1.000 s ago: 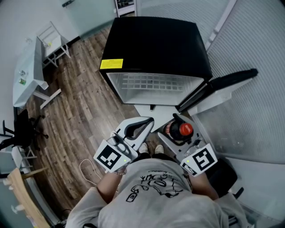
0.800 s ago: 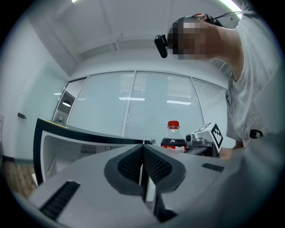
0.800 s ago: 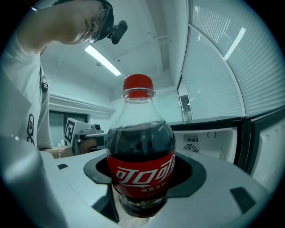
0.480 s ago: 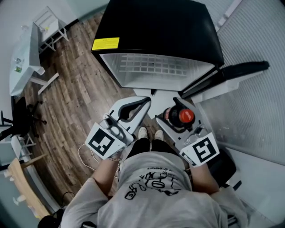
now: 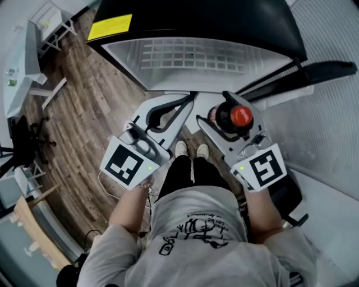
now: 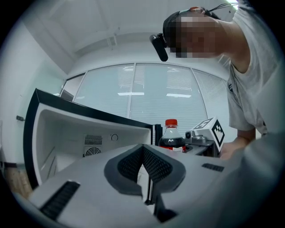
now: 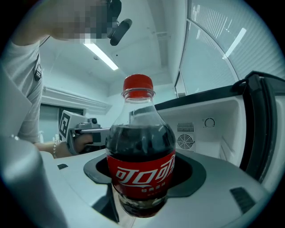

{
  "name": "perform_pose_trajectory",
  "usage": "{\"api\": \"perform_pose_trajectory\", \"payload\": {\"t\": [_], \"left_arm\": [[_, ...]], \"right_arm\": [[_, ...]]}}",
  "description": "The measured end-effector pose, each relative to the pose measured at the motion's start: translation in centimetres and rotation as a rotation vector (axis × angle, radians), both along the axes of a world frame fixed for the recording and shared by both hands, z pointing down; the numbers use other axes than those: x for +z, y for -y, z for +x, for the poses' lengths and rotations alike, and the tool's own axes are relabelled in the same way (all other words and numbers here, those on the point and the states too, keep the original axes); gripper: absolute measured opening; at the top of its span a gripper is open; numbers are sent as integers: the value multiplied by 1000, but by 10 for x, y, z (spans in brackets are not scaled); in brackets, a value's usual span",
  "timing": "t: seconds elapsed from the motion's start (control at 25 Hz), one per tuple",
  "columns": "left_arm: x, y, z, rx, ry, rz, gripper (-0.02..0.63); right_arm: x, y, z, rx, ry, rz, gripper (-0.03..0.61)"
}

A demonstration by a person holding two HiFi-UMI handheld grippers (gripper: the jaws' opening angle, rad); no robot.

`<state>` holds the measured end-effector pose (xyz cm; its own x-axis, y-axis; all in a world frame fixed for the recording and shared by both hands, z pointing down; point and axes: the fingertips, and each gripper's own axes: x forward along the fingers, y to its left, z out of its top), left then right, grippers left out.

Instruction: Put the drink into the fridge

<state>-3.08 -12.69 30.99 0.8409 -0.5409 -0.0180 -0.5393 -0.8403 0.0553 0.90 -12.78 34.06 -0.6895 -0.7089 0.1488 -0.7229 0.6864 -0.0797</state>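
Note:
A cola bottle with a red cap and red label stands upright between the jaws of my right gripper, which is shut on its lower body. In the head view the right gripper holds it just in front of the black fridge. The fridge's white inside is open, and its door is swung out to the right. My left gripper is beside the right one, shut and empty. In the left gripper view its pads meet, with the bottle beyond them.
The fridge's back wall with a fan grille and a dial shows past the bottle. A wood floor lies to the left, with a white table and a black chair. A frosted glass wall is on the right.
Both grippers and the head have moved forward toward the open fridge, which now looms larger. The bottle stays in the right gripper, and the left gripper stays shut.

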Motion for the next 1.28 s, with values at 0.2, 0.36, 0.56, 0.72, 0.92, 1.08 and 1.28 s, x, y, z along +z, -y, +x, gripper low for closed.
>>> {"api": "perform_pose_trajectory", "payload": {"t": [0.2,0.36,0.56,0.72,0.92,1.08,1.28], "left_arm": [[12,26,2,-22,13,16,0],[20,44,4,-25,10,17,0],[35,64,9,-29,20,13,0],[45,83,10,-32,25,23,0],[56,102,11,-37,48,34,0],[59,119,13,-41,56,44,0],[62,145,12,-50,62,48,0]], "right_arm": [[12,24,2,-7,-17,14,324],[21,44,5,11,-30,21,324],[29,70,10,29,-32,46,324],[36,95,13,49,-35,56,324],[45,119,11,50,-33,61,324],[52,135,10,49,-45,64,324],[58,161,7,51,-53,74,324]]}}
